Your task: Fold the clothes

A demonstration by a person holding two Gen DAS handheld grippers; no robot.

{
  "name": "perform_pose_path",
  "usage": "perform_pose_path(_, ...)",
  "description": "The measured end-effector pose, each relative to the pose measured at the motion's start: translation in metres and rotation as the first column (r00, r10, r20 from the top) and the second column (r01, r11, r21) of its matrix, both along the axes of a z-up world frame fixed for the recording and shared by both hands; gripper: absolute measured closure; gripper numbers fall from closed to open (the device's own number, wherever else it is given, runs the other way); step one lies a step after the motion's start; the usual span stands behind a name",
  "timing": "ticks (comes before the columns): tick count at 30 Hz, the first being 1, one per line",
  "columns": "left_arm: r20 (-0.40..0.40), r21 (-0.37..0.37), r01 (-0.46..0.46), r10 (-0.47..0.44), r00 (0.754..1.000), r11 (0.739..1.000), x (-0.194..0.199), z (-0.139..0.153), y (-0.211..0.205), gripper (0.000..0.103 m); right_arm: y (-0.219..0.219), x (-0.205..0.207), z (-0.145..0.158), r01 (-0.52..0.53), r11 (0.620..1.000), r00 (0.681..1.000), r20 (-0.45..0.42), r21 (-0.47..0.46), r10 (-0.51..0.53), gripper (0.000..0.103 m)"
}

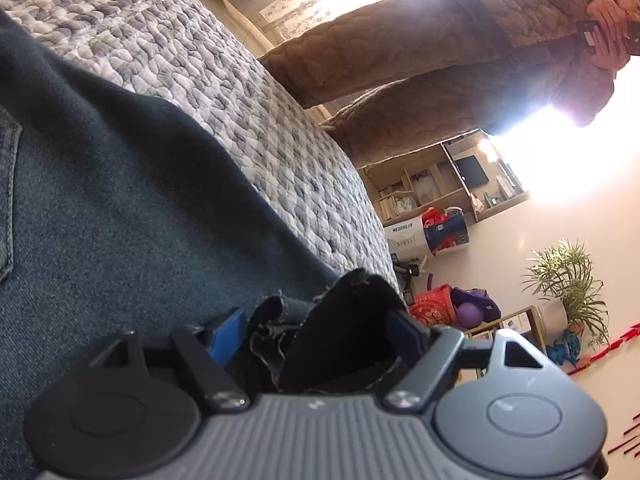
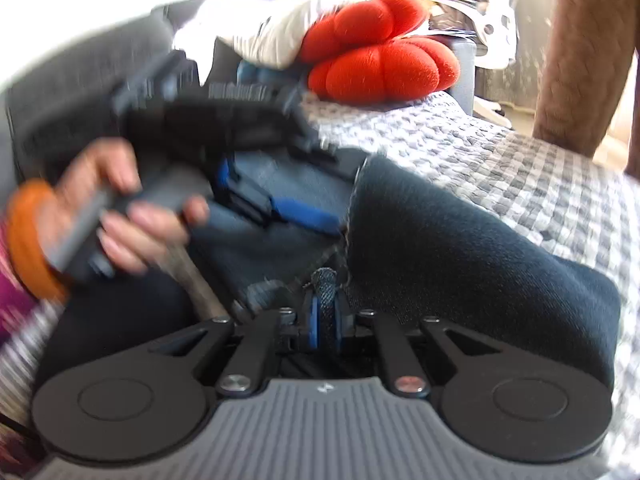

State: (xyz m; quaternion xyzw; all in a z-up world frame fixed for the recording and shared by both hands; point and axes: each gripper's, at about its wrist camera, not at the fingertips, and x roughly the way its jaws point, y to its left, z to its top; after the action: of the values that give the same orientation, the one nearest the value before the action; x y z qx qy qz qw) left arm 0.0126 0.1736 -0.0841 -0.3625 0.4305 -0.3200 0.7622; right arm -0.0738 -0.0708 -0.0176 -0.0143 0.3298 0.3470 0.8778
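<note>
The dark blue denim jeans [image 2: 460, 248] lie on the grey-and-white quilted bed cover [image 2: 500, 148], a leg already doubled over. The right gripper [image 2: 325, 320] is clamped tight on a rolled denim edge; the left gripper [image 1: 320, 320] stands wide, frayed hem cloth [image 1: 344, 336] bunched between its blue pads, grip unclear. Judging by this, a fold is mid-way; next, carry both edges across together

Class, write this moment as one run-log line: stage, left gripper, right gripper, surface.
stage: gripping jeans | left gripper: wide, frayed hem between pads | right gripper: shut on denim fold | surface: quilted bed cover
</note>
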Motion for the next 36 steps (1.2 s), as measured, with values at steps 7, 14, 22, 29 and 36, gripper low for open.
perform_pose_path(7,-0.019,-0.056,-0.021,0.02,1.0,0.998,0.0,-0.006,0.007,0.022,-0.003,-0.005,0.005,-0.065,0.994,0.994,-0.086,0.091,0.073,0.091)
perform_pose_path(14,0.066,0.125,-0.082,0.074,0.995,0.989,-0.012,0.019,0.009,0.027,-0.004,0.002,-0.015,-0.038,0.993,0.985,-0.163,0.115,0.056,0.091)
perform_pose_path(22,0.197,0.301,-0.16,0.103,0.975,0.94,-0.023,0.052,0.014,0.027,0.005,0.002,-0.01,-0.049,0.997,0.986,-0.158,0.067,0.059,0.091)
perform_pose_path(29,0.338,0.298,-0.122,0.015,0.941,0.947,-0.032,0.084,-0.005,0.032,0.01,0.005,-0.012,-0.053,0.998,0.985,-0.162,0.034,0.058,0.091)
perform_pose_path(36,0.326,0.295,0.203,-0.298,0.897,0.934,-0.025,0.07,-0.066,0.045,0.012,0.006,-0.013,-0.053,0.998,0.985,-0.162,0.028,0.057,0.09)
